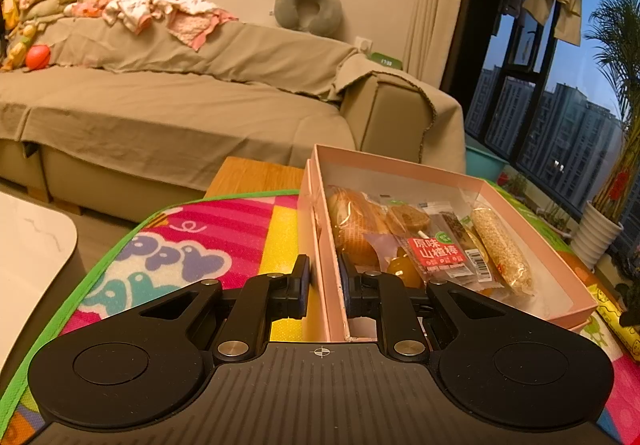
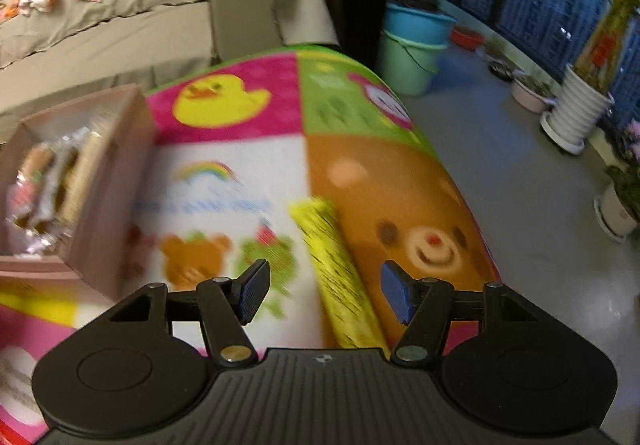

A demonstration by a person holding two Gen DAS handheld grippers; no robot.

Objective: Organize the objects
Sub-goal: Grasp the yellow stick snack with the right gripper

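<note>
A pink cardboard box point(image 1: 532, 201) sits on a colourful play mat point(image 1: 224, 229). It holds several wrapped snacks: a bread roll point(image 1: 352, 221), a red-labelled hawthorn stick pack point(image 1: 436, 253) and a sesame bar point(image 1: 500, 249). My left gripper point(image 1: 325, 281) is shut on the box's near left wall, one finger inside and one outside. My right gripper point(image 2: 324, 291) is open, with a long yellow packet point(image 2: 336, 273) lying on the mat between its fingers. The box point(image 2: 104, 181) shows blurred at the left of the right wrist view.
A covered sofa point(image 1: 180, 113) with laundry stands behind the mat. A white table edge point(image 1: 32, 257) is at left. Blue and green buckets point(image 2: 412, 45) and potted plants point(image 2: 576, 113) stand on the floor by the window at right.
</note>
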